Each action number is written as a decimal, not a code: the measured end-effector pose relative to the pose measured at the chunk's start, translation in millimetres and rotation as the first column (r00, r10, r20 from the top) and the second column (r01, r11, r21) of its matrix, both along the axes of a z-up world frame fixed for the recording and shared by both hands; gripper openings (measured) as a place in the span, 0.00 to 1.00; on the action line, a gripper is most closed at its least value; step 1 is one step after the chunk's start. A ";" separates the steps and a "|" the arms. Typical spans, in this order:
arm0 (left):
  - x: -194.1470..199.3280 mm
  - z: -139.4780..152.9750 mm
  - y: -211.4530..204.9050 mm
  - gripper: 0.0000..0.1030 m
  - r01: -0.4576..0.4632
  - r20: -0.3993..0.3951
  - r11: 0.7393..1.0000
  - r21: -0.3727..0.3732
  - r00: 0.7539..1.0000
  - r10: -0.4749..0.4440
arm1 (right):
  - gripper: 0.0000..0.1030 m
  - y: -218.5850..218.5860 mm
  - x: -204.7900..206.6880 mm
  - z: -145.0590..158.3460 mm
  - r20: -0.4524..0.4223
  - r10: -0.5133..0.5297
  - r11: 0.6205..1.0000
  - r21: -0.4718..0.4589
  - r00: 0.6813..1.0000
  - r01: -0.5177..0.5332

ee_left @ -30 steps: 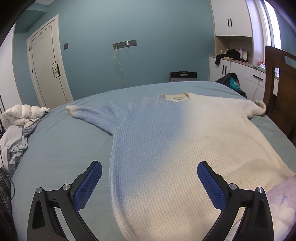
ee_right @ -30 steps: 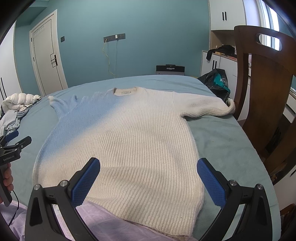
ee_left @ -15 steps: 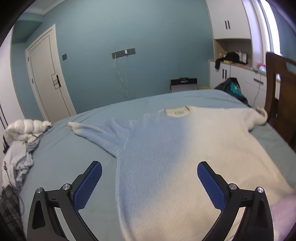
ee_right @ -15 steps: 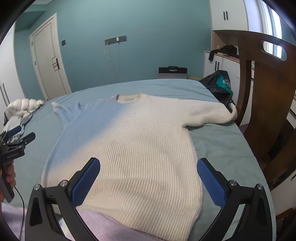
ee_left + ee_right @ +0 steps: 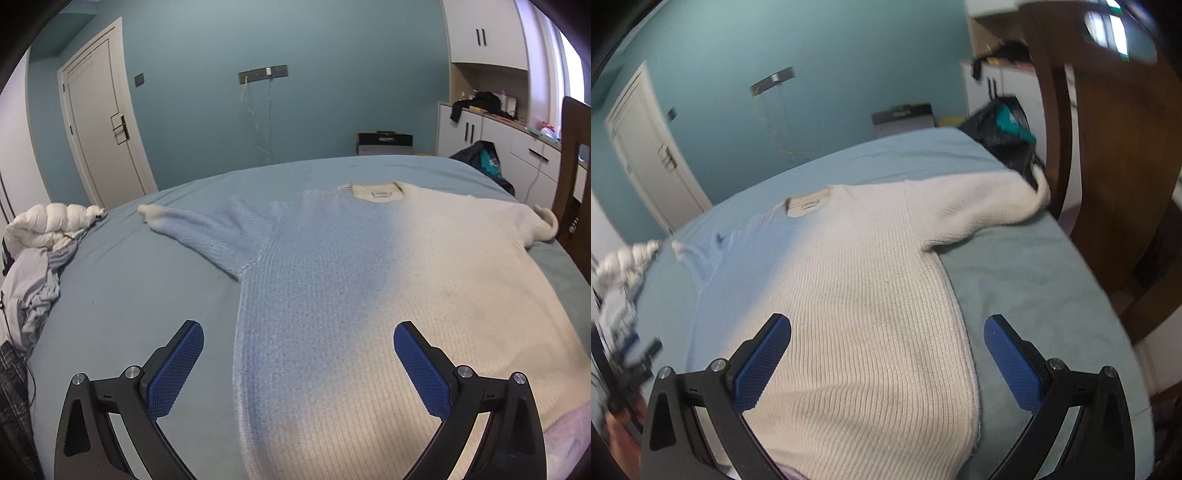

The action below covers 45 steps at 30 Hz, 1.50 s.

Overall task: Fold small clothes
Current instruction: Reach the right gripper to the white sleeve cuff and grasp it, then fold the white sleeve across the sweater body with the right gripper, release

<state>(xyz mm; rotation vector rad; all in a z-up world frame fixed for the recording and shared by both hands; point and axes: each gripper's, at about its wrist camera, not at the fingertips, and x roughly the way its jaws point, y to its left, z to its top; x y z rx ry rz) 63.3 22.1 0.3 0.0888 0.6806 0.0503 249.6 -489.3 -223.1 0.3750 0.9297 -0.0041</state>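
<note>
At far left, a heap of white and grey clothes (image 5: 35,254) lies at the bed's edge, with a white door (image 5: 101,118) in the teal wall behind it. The bed (image 5: 122,280), under a pale blue sheet, carries a knitted sweater (image 5: 369,295) spread flat, neckline away from the cameras; its colour grades from light blue on the left to cream on the right. The left sleeve (image 5: 207,229) stretches outward over the sheet. The left gripper (image 5: 297,360) hovers above the sweater's lower left side, fingers spread wide and holding nothing. In the tilted, motion-blurred right wrist view, the right gripper (image 5: 886,356) hovers over the sweater's right side edge, fingers likewise released and empty. The right sleeve (image 5: 990,210) reaches the bed's edge, its cuff beside a brown wooden chair (image 5: 1115,155).
</note>
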 end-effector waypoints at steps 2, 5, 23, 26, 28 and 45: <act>2.2 -3.4 2.5 1.00 -0.009 -0.006 1.000 -0.012 1.000 0.009 | 0.99 -20.2 12.6 -9.4 -0.065 -0.052 0.998 0.028 0.997 0.054; 9.5 -11.2 4.2 1.00 -0.013 -0.041 0.999 -0.029 0.999 0.012 | 0.99 -51.1 38.3 -26.3 -0.139 -0.127 0.986 0.086 0.982 0.140; 39.5 -42.7 6.8 1.00 -0.031 -0.177 0.999 -0.030 0.984 0.025 | 0.98 -119.5 203.7 -69.8 -0.215 -0.442 0.897 -0.092 0.871 0.433; 44.8 -47.0 4.7 1.00 -0.025 -0.187 0.999 -0.027 0.982 0.020 | 0.98 -119.6 223.0 -65.0 -0.212 -0.495 0.868 -0.170 0.843 0.467; 47.6 -49.8 3.6 1.00 -0.026 -0.196 0.999 -0.021 0.980 0.021 | 0.98 -121.9 238.2 -64.8 -0.218 -0.518 0.852 -0.214 0.827 0.478; 45.9 -50.9 0.4 1.00 -0.018 -0.192 1.000 -0.014 0.981 0.015 | 0.05 -28.9 286.0 72.2 0.012 -0.412 0.838 -0.387 0.911 0.384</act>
